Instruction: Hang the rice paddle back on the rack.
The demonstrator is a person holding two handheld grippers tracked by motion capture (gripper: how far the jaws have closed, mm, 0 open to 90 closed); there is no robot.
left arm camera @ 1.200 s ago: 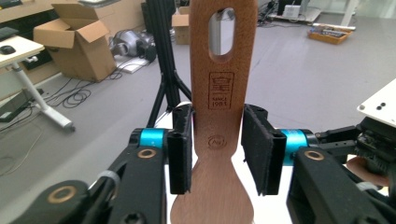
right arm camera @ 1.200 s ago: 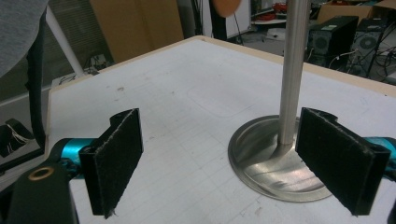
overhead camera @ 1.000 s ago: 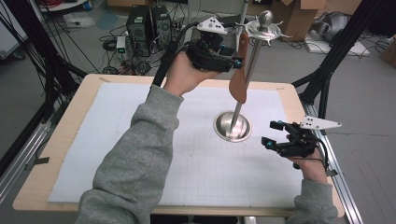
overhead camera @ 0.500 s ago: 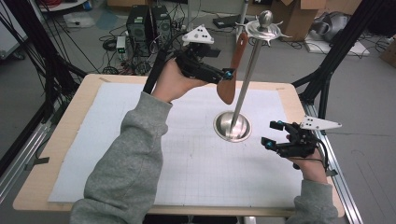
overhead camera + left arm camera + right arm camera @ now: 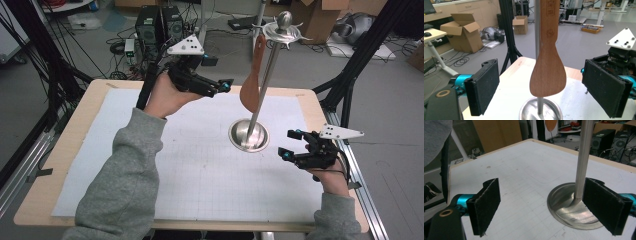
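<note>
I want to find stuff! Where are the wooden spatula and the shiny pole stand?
wooden spatula (image 5: 547,77): left gripper view, on its wide blade.
shiny pole stand (image 5: 248,136): high view, on its round base.

Open claw (image 5: 541,206) beside stand pole (image 5: 583,157)

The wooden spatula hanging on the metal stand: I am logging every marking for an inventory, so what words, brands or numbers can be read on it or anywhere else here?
Wooden spatula: a rectangular burnt-in mark and a small round stamp on the handle, both too blurred to read.
Metal stand: no text.
Left gripper and right gripper: no readable label.
Cardboard boxes: no legible print.
</note>
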